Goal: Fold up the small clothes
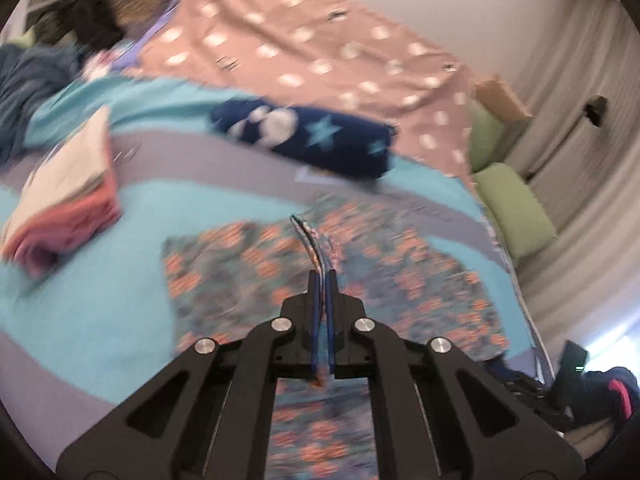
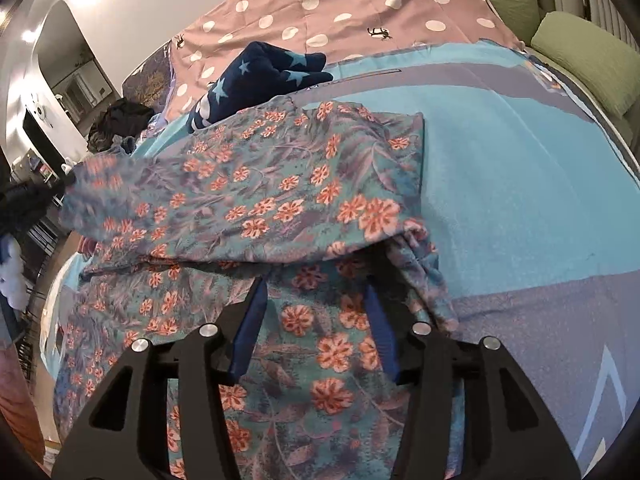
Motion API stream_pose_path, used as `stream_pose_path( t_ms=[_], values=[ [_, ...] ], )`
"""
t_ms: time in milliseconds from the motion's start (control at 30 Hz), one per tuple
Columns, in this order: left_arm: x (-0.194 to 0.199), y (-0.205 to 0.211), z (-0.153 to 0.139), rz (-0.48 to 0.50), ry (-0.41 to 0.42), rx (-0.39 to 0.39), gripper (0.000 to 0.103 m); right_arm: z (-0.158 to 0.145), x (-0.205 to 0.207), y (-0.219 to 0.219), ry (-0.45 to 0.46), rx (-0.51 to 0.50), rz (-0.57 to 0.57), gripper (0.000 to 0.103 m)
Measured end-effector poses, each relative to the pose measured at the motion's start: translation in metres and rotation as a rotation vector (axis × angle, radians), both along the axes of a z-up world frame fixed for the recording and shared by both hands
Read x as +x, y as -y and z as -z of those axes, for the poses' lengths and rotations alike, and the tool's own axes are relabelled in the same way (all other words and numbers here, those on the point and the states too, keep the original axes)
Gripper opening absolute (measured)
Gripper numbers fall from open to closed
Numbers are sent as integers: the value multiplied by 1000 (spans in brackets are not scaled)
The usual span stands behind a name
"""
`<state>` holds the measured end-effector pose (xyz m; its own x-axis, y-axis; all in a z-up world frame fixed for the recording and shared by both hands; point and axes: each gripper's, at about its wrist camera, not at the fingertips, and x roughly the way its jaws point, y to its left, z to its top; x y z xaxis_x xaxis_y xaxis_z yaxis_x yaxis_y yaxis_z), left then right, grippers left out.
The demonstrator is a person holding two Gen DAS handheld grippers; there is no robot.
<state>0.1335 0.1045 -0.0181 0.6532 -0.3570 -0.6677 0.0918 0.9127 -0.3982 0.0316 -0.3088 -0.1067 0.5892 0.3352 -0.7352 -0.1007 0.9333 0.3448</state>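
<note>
A floral garment [image 1: 248, 272], teal with orange flowers, lies spread on the blue bedspread [image 1: 100, 288]. My left gripper [image 1: 322, 276] is shut on a raised edge of this garment, and a strip of the cloth sticks up past the fingertips. In the right wrist view the floral garment [image 2: 256, 184] has one layer folded over the other, its left end lifted. My right gripper [image 2: 316, 284] stands open over the lower layer, its blue pads [image 2: 252, 320] apart, with the tips at the folded layer's edge.
A navy garment with stars [image 1: 304, 136] [image 2: 260, 72] lies further back on the bed. A folded stack of pink and white clothes [image 1: 68, 192] sits at the left. Green pillows [image 1: 512, 208] [image 2: 580, 52] line the right side. A pink dotted sheet [image 1: 320, 40] covers the far part.
</note>
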Motion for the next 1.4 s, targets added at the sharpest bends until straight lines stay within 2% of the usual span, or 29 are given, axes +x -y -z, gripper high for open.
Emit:
stream_pose_path(
  t_ms=[100,200,300,400,467,500,533,567,633,700,800,900,967,1000,1100,1233,1333,1400],
  values=[
    [1,-16,14,-31,-41,-25,3,-1,0,2,-1,7,3,51],
    [-6,-24,14,-36,-33,-44,3,-3,-2,2,7,10,6,51],
    [-16,-26,0,-50,15,2,3,-2,-5,3,8,19,3,52],
    [-8,-35,15,-66,-34,55,4,-1,-6,4,9,28,6,53],
    [1,-39,41,-96,-101,123,12,-1,-7,5,11,35,11,53],
    [2,-41,49,-114,-117,151,20,-1,-8,5,12,37,14,53],
    [2,-42,56,-130,-131,171,22,-1,-9,5,12,39,16,53],
    [1,-42,60,-133,-134,160,22,-1,-10,6,12,42,18,53],
    [-2,-38,60,-119,-128,131,29,0,-13,8,11,52,22,53],
    [-4,-29,55,-102,-104,158,35,0,-15,11,11,64,29,53],
    [-6,-15,54,-72,-81,197,50,1,-18,15,12,86,39,53],
    [-6,3,79,-32,-112,331,54,2,-19,19,6,112,49,53],
    [-14,9,78,-34,-64,372,54,0,-20,19,1,97,52,53],
    [-17,8,75,-32,-58,366,53,-2,-21,18,-1,88,50,53],
    [-30,-4,57,-38,-31,283,54,-19,-27,17,26,81,20,53],
    [-38,-21,49,-90,4,340,62,-47,-27,19,105,71,12,53],
    [-38,-39,65,-118,-76,309,63,-45,-20,23,87,72,44,53],
    [-41,-47,80,-121,-128,292,64,-28,-16,23,13,44,68,53]
  ],
)
